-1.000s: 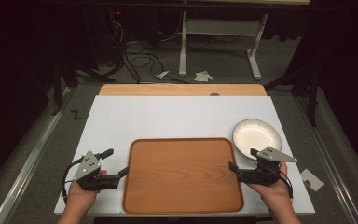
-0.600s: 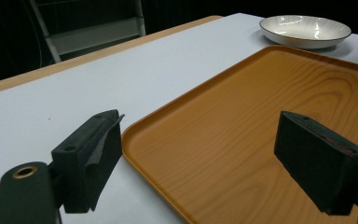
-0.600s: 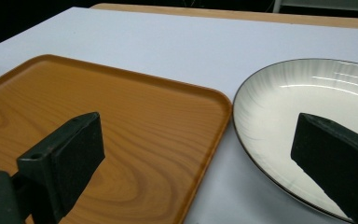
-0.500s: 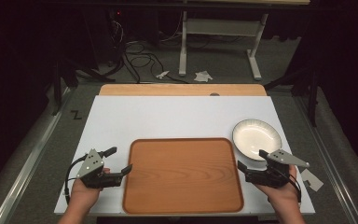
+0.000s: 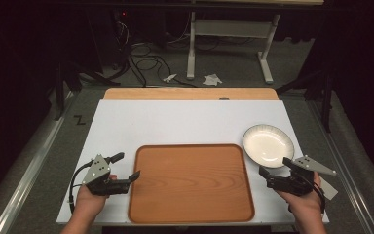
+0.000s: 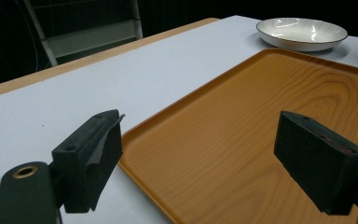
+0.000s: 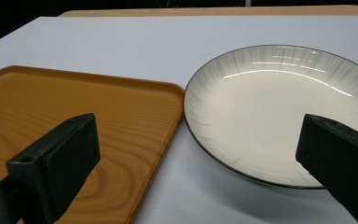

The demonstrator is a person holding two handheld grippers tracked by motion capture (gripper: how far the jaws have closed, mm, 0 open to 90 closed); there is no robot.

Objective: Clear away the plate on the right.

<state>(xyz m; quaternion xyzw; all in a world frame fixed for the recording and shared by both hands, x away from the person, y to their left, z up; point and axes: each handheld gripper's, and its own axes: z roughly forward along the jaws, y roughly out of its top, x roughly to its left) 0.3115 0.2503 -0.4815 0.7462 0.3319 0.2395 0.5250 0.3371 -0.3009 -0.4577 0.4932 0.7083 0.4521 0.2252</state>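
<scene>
high view | rounded wood-grain tray [image 5: 191, 183] | glossy round ribbed plate [image 5: 268, 145] | both grippers' fingers spread, empty

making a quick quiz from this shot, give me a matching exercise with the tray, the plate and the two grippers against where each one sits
Things:
1. tray
2. plate
3. left gripper
4. right gripper

Places:
A. open, at the tray's left edge
B. on the white table, just off the tray's far right corner
C. open, at the tray's right edge, just in front of the plate
D. middle of the table's near side, bare

Pairs: 1-D, 2-B, 3-A, 4-C
</scene>
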